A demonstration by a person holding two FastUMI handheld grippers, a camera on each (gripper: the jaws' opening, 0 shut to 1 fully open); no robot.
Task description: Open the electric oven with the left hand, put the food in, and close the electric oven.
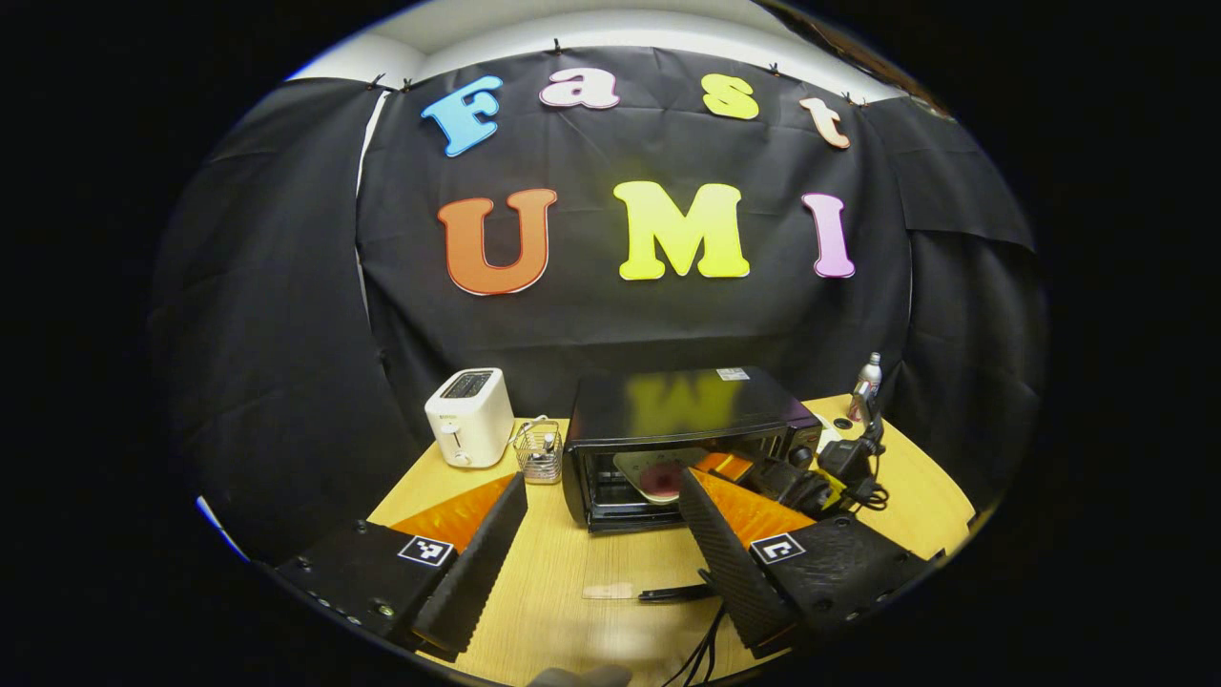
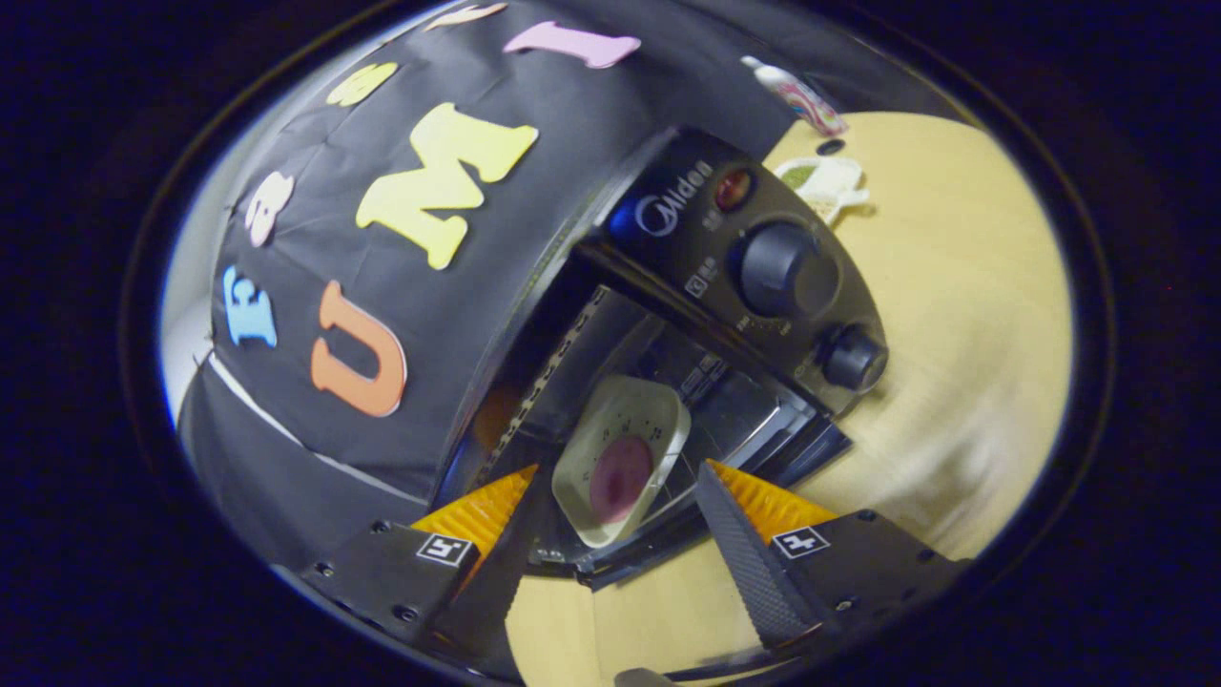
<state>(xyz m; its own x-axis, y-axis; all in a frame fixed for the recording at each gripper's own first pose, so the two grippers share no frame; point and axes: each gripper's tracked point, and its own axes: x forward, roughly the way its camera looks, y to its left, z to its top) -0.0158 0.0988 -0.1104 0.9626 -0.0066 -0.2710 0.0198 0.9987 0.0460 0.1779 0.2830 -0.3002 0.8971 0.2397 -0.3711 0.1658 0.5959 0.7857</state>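
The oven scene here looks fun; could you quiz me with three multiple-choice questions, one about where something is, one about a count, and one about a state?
1. Where is the dish of food?
A. On the toaster
B. Inside the oven
C. On the table beside the bottle

2. How many round knobs are on the oven's control panel?
A. Two
B. Four
C. None

3. What state is the oven door in?
A. Shut
B. Open
C. Taken off and lying on the toaster

Answers:
1 B, the dish sits on the rack inside the oven's cavity.
2 A, a large knob sits next to a smaller one.
3 B, the cavity is exposed with the door folded down at the front.
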